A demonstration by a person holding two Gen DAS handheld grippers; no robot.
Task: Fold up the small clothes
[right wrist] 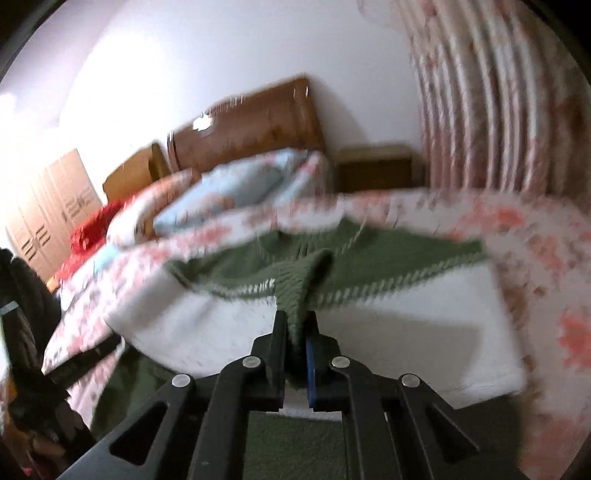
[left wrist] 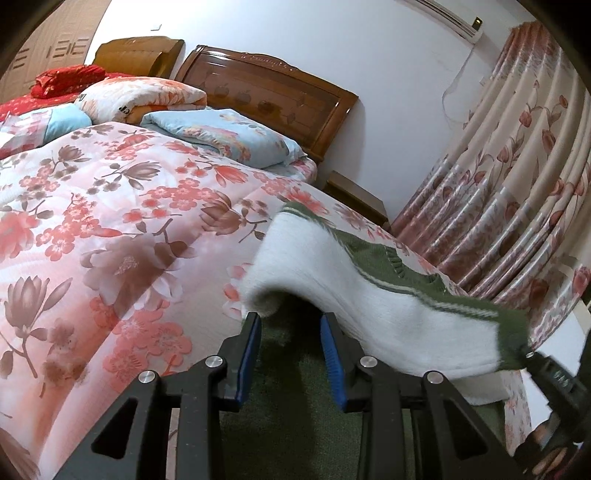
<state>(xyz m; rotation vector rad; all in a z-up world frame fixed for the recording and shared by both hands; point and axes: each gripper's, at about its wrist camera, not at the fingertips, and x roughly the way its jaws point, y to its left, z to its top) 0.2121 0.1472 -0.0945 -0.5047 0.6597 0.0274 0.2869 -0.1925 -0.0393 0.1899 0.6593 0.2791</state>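
Sweater (right wrist: 325,258) edge pinched in right claw (right wrist: 295,325); left claw (left wrist: 290,319) parted, empty, white fold at 12 o'clock. Carry edge level, lay square on bed (left wrist: 110,221).

A bed is covered by a quilt (left wrist: 122,206) printed with pink and brown flowers. A light blue pillow (left wrist: 236,136) is laid near the wooden headboard (left wrist: 273,88), and a folded floral blanket (left wrist: 144,98) is placed beside a red bundle (left wrist: 66,79). A flowered curtain (left wrist: 517,177) is hung at the right (an air conditioner (left wrist: 458,18) is mounted above it). A small nightstand (left wrist: 354,192) is seen between bed and curtain.
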